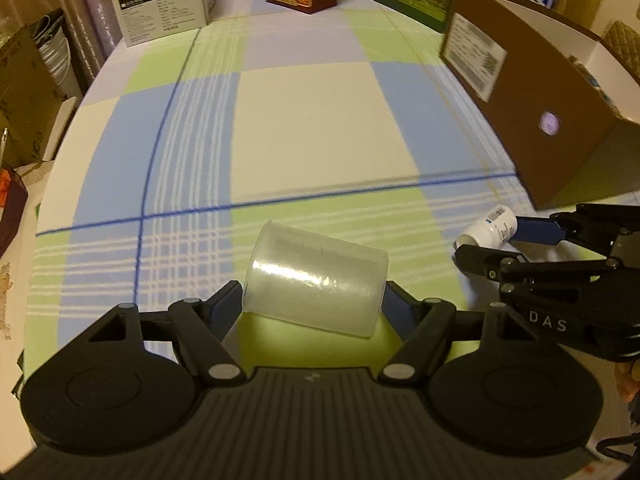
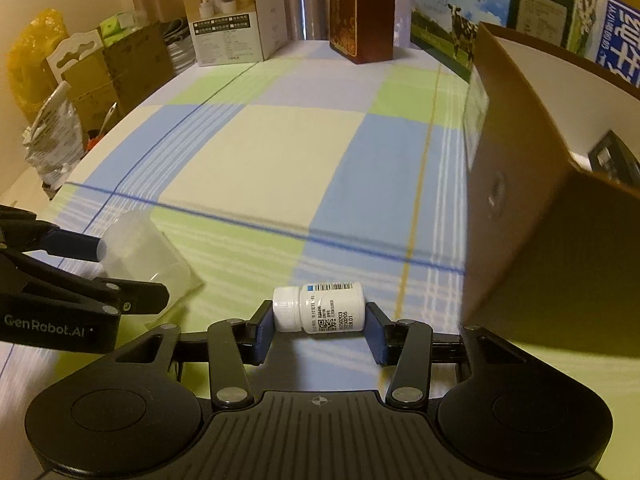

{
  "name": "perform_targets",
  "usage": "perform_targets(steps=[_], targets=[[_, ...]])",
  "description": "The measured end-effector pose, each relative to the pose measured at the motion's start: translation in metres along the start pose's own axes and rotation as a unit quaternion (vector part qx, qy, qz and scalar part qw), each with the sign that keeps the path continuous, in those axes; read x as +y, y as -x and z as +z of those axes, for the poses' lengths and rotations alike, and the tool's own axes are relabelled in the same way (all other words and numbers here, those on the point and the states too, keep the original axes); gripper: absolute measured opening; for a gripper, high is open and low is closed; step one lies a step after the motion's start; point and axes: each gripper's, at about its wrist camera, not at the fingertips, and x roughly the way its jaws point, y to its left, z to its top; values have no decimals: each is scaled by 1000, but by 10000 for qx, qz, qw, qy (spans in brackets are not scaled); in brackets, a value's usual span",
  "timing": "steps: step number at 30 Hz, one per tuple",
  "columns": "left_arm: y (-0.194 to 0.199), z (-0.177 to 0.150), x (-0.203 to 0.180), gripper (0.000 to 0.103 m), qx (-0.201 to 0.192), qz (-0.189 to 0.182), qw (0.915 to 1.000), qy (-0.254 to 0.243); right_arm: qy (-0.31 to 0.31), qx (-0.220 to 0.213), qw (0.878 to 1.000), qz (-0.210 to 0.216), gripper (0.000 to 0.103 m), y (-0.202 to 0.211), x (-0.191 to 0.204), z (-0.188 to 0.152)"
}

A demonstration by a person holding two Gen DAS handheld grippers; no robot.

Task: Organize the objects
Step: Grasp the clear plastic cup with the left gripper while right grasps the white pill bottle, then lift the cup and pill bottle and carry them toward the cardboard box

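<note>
Two tongs pinching — left tongs [image 1: 314,300] clear cup [image 1: 316,282], "GenRobot.AI"; right tongs [image 2: 319,320] barcoded white bottle [image 2: 320,307].

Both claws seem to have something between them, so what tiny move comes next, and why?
Probably lift the bottle toward the cardboard box. The right gripper already pinches it end to end, and the open box stands just to its right. The left gripper likewise holds the tilted cup.

"DAS" stands in pale letters on the right gripper [image 1: 486,242] body, seen to the right of the left gripper [image 2: 132,276], whose side reads "GenRobot.AI". The white pill bottle [image 2: 320,307] between the right gripper's pads bears a barcode, a QR code and small digits too fine to read surely.
</note>
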Motion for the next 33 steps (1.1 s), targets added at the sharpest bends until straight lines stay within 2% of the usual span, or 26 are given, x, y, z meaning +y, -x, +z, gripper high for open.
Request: perform_targets(steps=[13, 21, 33], targets=[[27, -46, -52, 73, 159, -408, 9979, -480, -357, 172, 9990, -223, 44, 62, -34, -57], [34, -58, -94, 73, 221, -883, 9919, -889, -711, 205, 9959, -523, 44, 97, -67, -90], [22, -47, -132, 73, 172, -821, 9895, -1176, -627, 42, 9971, -434, 44, 102, -77, -94]])
